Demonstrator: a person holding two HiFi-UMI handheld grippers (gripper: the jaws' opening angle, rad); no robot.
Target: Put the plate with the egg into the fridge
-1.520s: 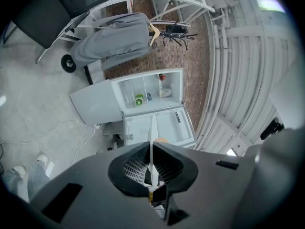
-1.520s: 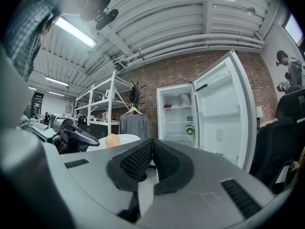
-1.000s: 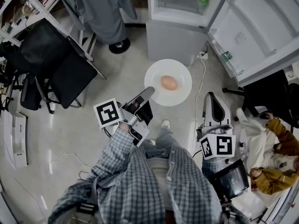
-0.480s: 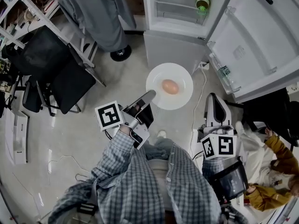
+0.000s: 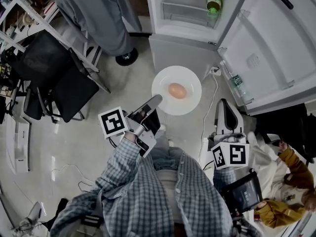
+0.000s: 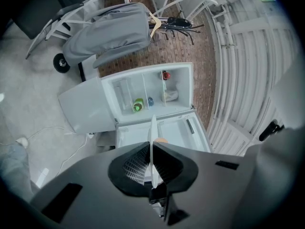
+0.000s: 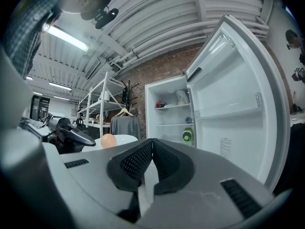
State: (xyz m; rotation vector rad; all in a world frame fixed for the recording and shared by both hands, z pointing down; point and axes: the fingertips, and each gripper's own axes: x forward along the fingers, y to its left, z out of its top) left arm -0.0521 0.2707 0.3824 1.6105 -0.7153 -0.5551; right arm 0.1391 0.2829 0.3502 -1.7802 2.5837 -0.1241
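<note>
Gripping the plate (image 5: 190, 78) by its near rim with the left claw (image 5: 157, 99), both pads pressing tight on the thin white edge, clamped hard. Holding it level above the floor (image 5: 128, 88), just in front of the fridge (image 5: 180, 48) and not yet inside it, below the level of the open upper compartment. Carrying the egg (image 5: 177, 90) close to the plate's middle, lying on its side, apart from the rim all round.

Facing the fridge squarely, with the door (image 5: 269, 43) standing wide open at the fridge's right. Lining the plate's edge up with the fridge opening, as seen in the left gripper view, the egg peeping just past the claw on the side toward the door.

Holding the right claw (image 5: 225, 108) farther back from the fridge than the plate, under the near edge of the open door, jaws pressing together with nothing between them. Pointing it toward the fridge interior, its shelves showing in the right gripper view.

Showing a green bottle (image 5: 213, 1) upright inside the fridge, at the door side of a shelf. Hanging a grey coat (image 5: 106, 14) on a rack just left of the fridge. Leaving a black chair (image 5: 69, 78) farther left of the fridge, well apart from it. Trailing a white cable (image 5: 210, 105) across the floor from the fridge's base, on the door side.
</note>
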